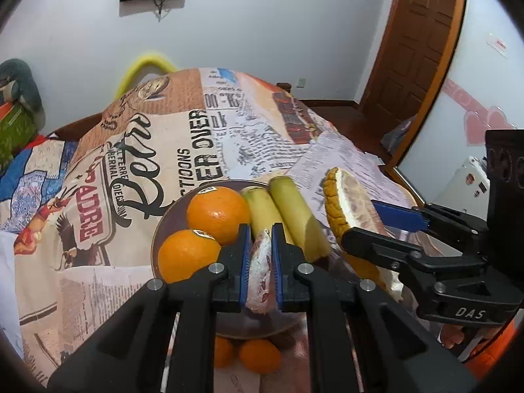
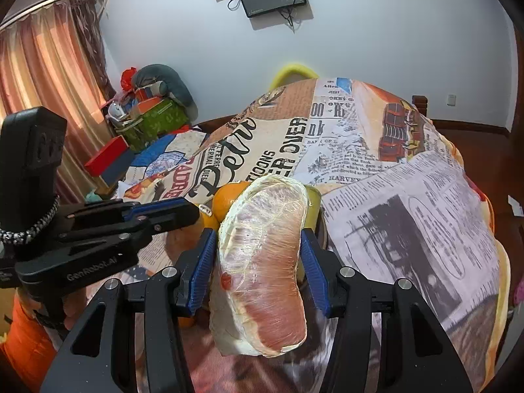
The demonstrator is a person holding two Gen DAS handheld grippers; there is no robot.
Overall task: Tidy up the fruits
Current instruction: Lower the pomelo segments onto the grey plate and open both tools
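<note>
A brown plate (image 1: 163,226) on the bed holds two oranges (image 1: 217,214) and two yellow-green bananas (image 1: 294,209). My left gripper (image 1: 260,245) is shut on a thin pink pomelo segment (image 1: 260,271) above the plate's near side. My right gripper (image 2: 260,262) is shut on a large wrapped pomelo wedge (image 2: 265,262), yellow rind outward, held just right of the plate; the wedge also shows in the left wrist view (image 1: 350,203). The left gripper shows in the right wrist view (image 2: 163,216) beside the oranges (image 2: 229,196).
Two small oranges (image 1: 258,355) lie on the bedcover below the plate's near rim. The printed bedcover (image 1: 147,150) spreads around. A wooden door (image 1: 412,52) stands at the right, boxes and bags (image 2: 147,118) at the far left wall.
</note>
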